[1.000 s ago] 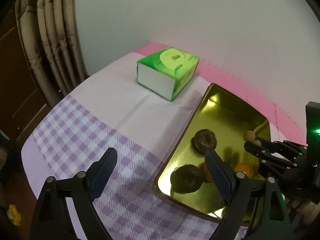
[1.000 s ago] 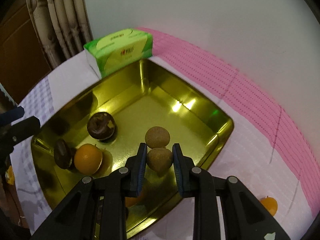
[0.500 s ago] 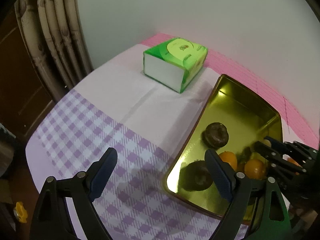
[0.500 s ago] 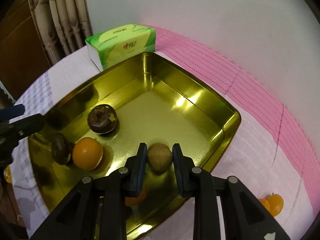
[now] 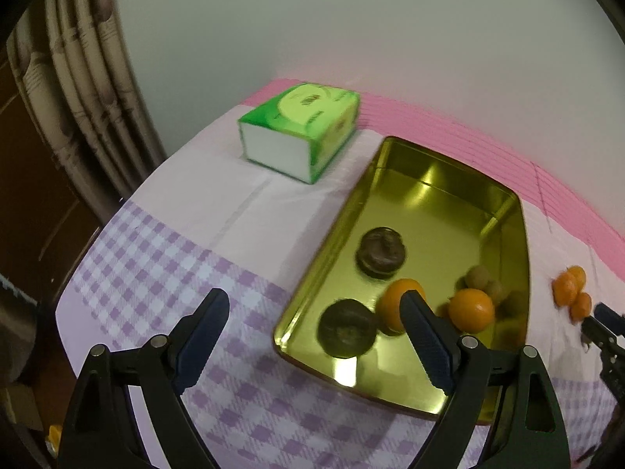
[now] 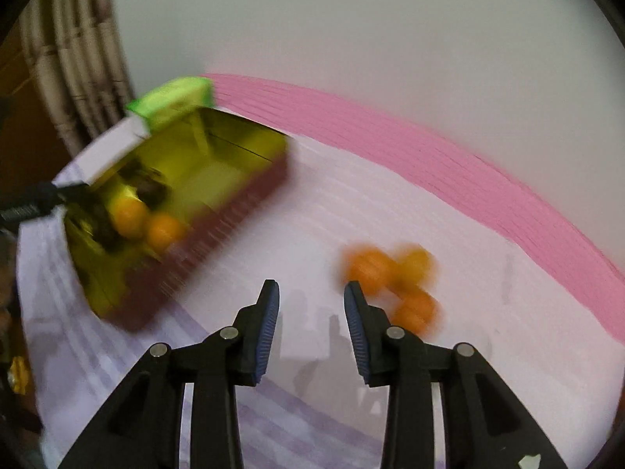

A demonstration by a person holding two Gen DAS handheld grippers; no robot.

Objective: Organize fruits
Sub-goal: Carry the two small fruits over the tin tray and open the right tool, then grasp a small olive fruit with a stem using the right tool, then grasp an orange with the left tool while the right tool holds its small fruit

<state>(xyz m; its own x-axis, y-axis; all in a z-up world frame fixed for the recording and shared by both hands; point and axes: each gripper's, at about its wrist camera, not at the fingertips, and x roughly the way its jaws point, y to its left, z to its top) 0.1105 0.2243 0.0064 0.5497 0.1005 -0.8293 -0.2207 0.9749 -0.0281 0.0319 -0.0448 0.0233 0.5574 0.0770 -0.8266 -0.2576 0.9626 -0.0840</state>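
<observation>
A green tissue pack (image 5: 302, 129) lies on the worktop's cloth (image 5: 203, 203) at about eleven o'clock, with beige curtains (image 5: 84, 74) at nine and a pale wall (image 5: 351, 19) at twelve

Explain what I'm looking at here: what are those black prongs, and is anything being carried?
No robot: a person holds a two-fingered tool in each hand, each with a camera looking along its fingers. One picture looks past the left hand-held gripper, wide open and empty, at a shiny gold metal tray holding dark brown round fruits, oranges and small tan fruits, beside a green tissue pack. The other, blurred, looks past the right hand-held gripper; its jaws have just been opening, nothing between them, near small oranges on the tablecloth.
</observation>
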